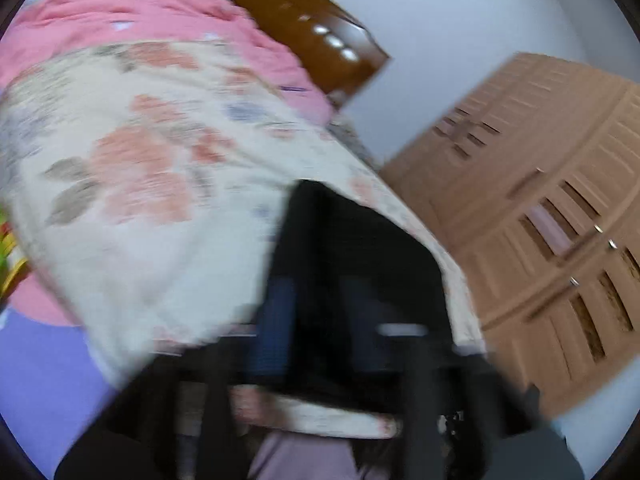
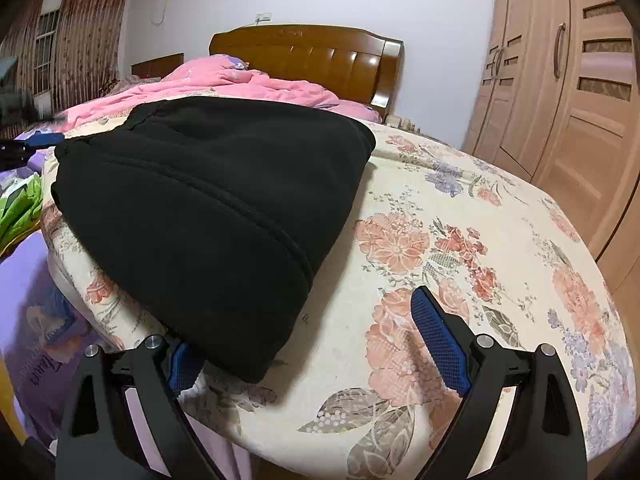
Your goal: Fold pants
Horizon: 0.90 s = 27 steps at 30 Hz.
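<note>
Black pants (image 2: 208,208) lie folded on the floral cover (image 2: 460,240), left of centre. Your right gripper (image 2: 320,344) is spread wide around their near corner – slide under before pinching. Your left gripper (image 1: 320,308) is blurred – apparently parted, black cloth between.

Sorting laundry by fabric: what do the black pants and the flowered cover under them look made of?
Pants: likely fleece or brushed knit; matte, fuzzy, thick soft folds, raised seams. Flowered cover: seems a printed woven cotton-type cloth; flat, matte, faint weave texture, though the fibre itself cannot be told.
</note>
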Each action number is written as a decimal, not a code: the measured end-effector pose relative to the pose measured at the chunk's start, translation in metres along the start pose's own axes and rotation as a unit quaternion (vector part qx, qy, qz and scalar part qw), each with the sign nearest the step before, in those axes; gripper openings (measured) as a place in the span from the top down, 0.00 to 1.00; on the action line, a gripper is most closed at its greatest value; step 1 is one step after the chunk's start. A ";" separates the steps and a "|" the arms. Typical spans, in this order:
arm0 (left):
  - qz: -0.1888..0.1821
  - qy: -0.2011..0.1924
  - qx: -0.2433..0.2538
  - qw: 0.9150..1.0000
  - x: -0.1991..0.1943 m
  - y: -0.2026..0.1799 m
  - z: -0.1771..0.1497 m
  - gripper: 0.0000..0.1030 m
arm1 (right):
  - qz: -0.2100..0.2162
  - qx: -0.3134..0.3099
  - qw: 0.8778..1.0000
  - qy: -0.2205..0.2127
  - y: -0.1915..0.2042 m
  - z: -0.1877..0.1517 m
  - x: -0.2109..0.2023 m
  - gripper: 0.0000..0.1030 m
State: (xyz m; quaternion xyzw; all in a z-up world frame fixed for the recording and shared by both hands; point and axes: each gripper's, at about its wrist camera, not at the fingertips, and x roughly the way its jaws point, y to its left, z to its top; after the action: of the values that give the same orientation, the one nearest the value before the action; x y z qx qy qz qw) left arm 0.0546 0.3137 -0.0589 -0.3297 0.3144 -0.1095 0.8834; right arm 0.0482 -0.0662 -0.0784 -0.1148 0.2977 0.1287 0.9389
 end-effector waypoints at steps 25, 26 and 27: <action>0.049 0.108 0.135 0.984 0.058 -0.043 -0.020 0.58 | 0.017 0.010 1.000 0.002 -0.007 -0.001 0.003 0.13; 0.056 0.109 0.155 0.980 0.057 -0.050 -0.021 0.59 | 0.018 0.012 1.000 0.003 -0.007 -0.001 0.003 0.12; 0.063 0.112 0.165 0.978 0.058 -0.051 -0.021 0.59 | 0.019 0.014 1.000 0.003 -0.008 -0.002 0.003 0.12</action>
State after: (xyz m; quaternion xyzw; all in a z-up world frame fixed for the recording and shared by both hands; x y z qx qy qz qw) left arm 0.0877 0.2405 -0.0659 -0.1447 0.4092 -0.1403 0.8899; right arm 0.0527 -0.0740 -0.0804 -0.0964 0.3043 0.1416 0.9371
